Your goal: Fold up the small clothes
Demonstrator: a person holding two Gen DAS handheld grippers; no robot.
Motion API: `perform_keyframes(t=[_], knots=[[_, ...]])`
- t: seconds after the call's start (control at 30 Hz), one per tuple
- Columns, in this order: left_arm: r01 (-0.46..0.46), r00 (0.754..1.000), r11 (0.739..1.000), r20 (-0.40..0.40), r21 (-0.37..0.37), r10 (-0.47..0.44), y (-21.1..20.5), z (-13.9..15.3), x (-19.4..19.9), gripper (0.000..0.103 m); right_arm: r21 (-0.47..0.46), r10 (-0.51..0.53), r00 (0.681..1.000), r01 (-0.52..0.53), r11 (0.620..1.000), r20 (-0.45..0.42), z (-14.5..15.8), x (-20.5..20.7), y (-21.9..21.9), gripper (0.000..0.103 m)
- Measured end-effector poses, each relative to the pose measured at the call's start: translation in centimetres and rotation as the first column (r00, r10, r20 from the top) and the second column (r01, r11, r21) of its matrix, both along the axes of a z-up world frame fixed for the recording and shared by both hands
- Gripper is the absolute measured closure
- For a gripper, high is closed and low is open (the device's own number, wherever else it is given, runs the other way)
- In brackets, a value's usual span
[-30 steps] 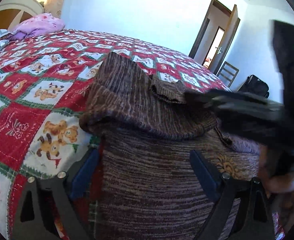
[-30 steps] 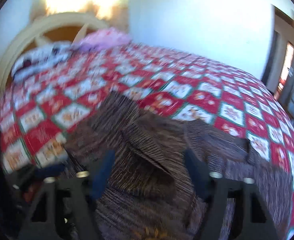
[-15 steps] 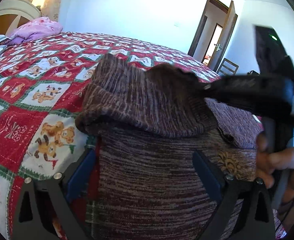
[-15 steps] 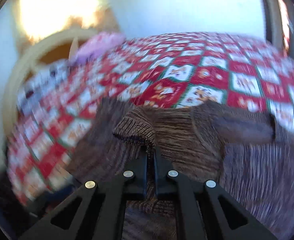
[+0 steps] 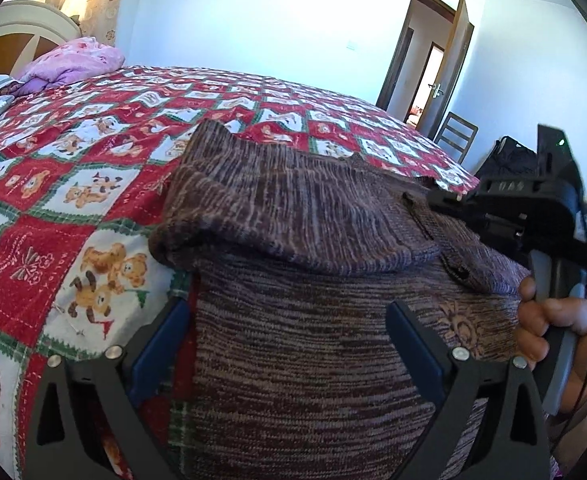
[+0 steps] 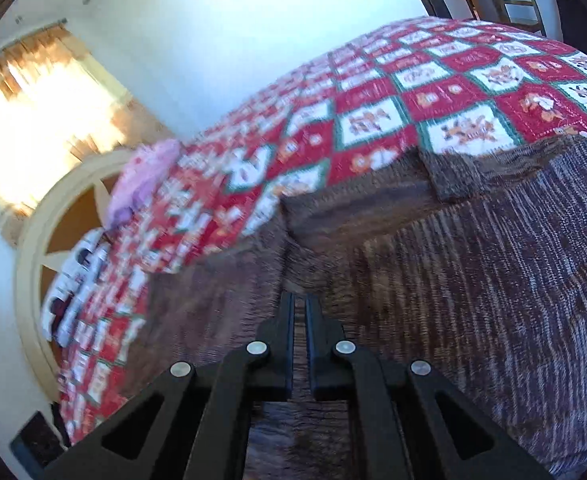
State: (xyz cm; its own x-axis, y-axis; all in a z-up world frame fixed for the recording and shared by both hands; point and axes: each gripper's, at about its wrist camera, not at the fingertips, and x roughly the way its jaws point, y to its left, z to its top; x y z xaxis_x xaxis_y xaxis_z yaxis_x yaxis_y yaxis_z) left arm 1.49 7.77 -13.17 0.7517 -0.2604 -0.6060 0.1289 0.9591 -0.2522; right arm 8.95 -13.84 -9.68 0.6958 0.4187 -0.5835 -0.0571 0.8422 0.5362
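sweater (image 5: 317,344) on bed (image 5: 93,168), near edge; right gripper (image 6: 300,308) clamped on its fold; left gripper (image 5: 289,328) spread apart.

1. a bed (image 5: 253,92) is wearing a red checked quilt (image 5: 53,208).
2. a brown sweater (image 5: 313,340) is lying on it.
3. pink bedding (image 5: 73,64) is sitting by the headboard (image 5: 13,40).

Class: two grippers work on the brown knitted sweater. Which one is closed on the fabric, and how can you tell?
The right gripper: its jaws are pressed together, pinching a fold of the brown sweater. The left gripper differs, its blue-padded jaws spread wide over the sweater, gripping nothing.
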Motion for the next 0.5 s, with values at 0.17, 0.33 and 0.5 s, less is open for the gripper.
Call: perform_keyframes(t=[0.17,0.33,0.5], knots=[[0.001,1.000,1.000,0.001,0.009,-0.001,-0.1,0.0,0.2,0.001,-0.001,0.081,0.997,-0.081,0.997,-0.011,0.5,0.6,2.2,0.037],[0.001,1.000,1.000,0.001,0.010,-0.001,-0.1,0.0,0.1,0.001,-0.128,0.082,0.996,-0.086,0.988,-0.036,-0.7,1.6,4.2,0.039],[0.004,1.000,1.000,0.002,0.010,-0.004,-0.2,0.0,0.1,0.000,-0.259,0.154,0.987,-0.160,0.953,-0.045,-1.0,1.9,7.1,0.066]])
